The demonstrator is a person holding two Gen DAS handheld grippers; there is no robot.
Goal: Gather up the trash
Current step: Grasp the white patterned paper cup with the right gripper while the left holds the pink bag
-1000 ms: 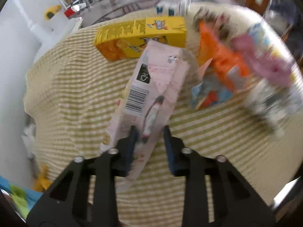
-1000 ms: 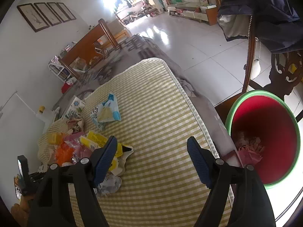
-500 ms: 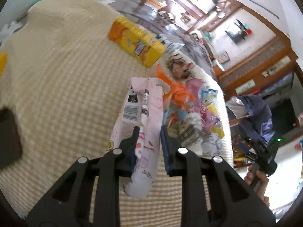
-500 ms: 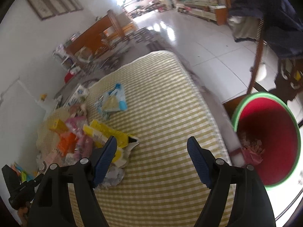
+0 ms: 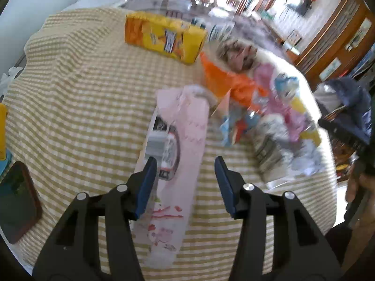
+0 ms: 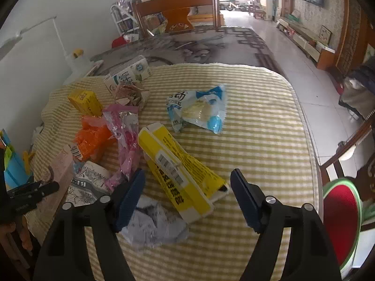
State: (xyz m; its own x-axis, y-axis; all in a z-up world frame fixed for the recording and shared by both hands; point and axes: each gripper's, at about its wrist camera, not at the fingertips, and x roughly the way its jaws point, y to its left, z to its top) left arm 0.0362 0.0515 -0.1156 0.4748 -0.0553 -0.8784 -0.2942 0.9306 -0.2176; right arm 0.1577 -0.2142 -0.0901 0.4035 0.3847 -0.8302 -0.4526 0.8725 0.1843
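Observation:
My left gripper (image 5: pixel 186 167) is open over a flattened pink carton (image 5: pixel 185 140) that lies on the yellow checked cloth (image 5: pixel 70 107); its jaws stand apart and grip nothing. A yellow box (image 5: pixel 164 38), orange wrapper (image 5: pixel 227 82) and pink wrappers (image 5: pixel 276 93) lie beyond. My right gripper (image 6: pixel 187 185) is open and empty above a flattened yellow carton (image 6: pixel 178 166) and a crumpled grey-white paper (image 6: pixel 154 227). A blue-white snack bag (image 6: pixel 199 110), pink wrapper (image 6: pixel 126 135) and orange wrapper (image 6: pixel 93 135) lie around.
A red bin with a green rim (image 6: pixel 342 220) stands off the table's right edge. A milk carton (image 6: pixel 129 73) lies at the far edge. A dark phone (image 5: pixel 16 199) lies at the left of the cloth. A chair with dark clothes (image 5: pixel 346 107) stands to the right.
My left gripper has opened and let go of the pink carton, which now lies on the cloth. My right gripper has swung from near the bin to over the trash pile.

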